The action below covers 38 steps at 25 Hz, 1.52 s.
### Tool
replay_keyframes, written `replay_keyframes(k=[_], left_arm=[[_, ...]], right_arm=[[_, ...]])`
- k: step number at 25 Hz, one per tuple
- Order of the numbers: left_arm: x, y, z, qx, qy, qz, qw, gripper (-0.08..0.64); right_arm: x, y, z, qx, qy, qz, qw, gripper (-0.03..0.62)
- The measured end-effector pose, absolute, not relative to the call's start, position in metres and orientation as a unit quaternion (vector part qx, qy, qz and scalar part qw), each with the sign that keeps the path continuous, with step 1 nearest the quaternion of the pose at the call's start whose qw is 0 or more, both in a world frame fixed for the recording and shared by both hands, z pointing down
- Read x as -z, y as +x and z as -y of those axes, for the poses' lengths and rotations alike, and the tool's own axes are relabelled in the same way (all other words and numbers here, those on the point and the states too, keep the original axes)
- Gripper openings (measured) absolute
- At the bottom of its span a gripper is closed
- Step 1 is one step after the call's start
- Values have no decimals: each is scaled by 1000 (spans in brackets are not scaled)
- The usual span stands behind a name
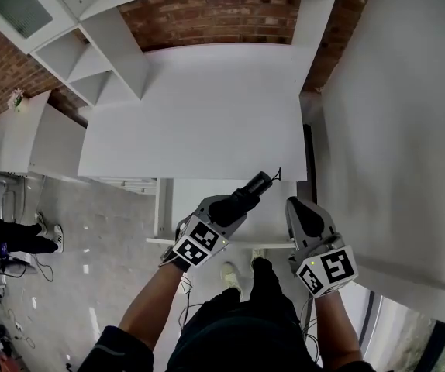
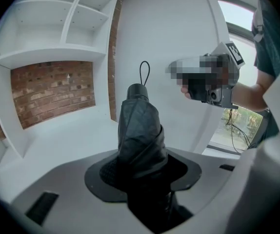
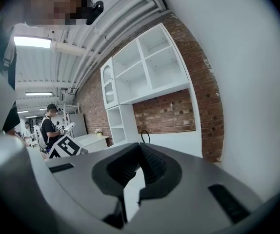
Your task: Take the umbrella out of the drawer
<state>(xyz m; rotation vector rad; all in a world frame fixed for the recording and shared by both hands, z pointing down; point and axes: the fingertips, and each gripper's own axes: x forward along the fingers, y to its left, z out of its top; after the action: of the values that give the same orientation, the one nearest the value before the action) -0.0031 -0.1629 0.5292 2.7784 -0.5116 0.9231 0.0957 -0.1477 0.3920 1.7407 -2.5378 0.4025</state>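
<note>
Black, folded and being held firmly: gripping the umbrella (image 2: pixel 140 130) with the left gripper (image 2: pixel 142 177), with both jaws pressing on the wrapped cloth from the two sides. Pointing the handle end, as it seems, straight ahead of the jaws, with the thin wrist loop (image 2: pixel 144 73) standing up beyond it. Holding it above what is looking like the open drawer (image 1: pixel 177 208), clear of it, and just to the left of the right gripper (image 1: pixel 304 211). Holding nothing in that right gripper, with its jaws lying together and only a thin slit showing between them.

Judging the umbrella as light, but soft outside: cloth probably sliding a little over the stiff shaft inside. So gripping at the middle, where the folds are thick, and squeezing firmly. Avoiding the loop, probably swinging too much.
</note>
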Motion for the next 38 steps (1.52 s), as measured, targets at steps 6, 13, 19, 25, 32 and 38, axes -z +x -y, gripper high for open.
replay_keyframes(k=[6,13,19,25,32,38], left_arm=[[-492,-14,165,-268,937,201,104,199],[-438,-28,174,-198,942,243,116,199],[-399,-42,178,-157,943,269,114,199],[-354,-62,184,-102,936,312,127,201],[-300,-80,190,-55,930,349,101,201],[-271,-91,190,-23,929,359,86,201]], right_arm=[[-378,91,146,-120,567,814,24,5],[-359,87,145,-102,568,816,29,5],[-338,77,144,-80,565,821,27,5],[-310,77,147,-58,573,817,24,5],[-281,72,150,-35,578,815,19,4],[-259,66,151,-14,577,816,11,5]])
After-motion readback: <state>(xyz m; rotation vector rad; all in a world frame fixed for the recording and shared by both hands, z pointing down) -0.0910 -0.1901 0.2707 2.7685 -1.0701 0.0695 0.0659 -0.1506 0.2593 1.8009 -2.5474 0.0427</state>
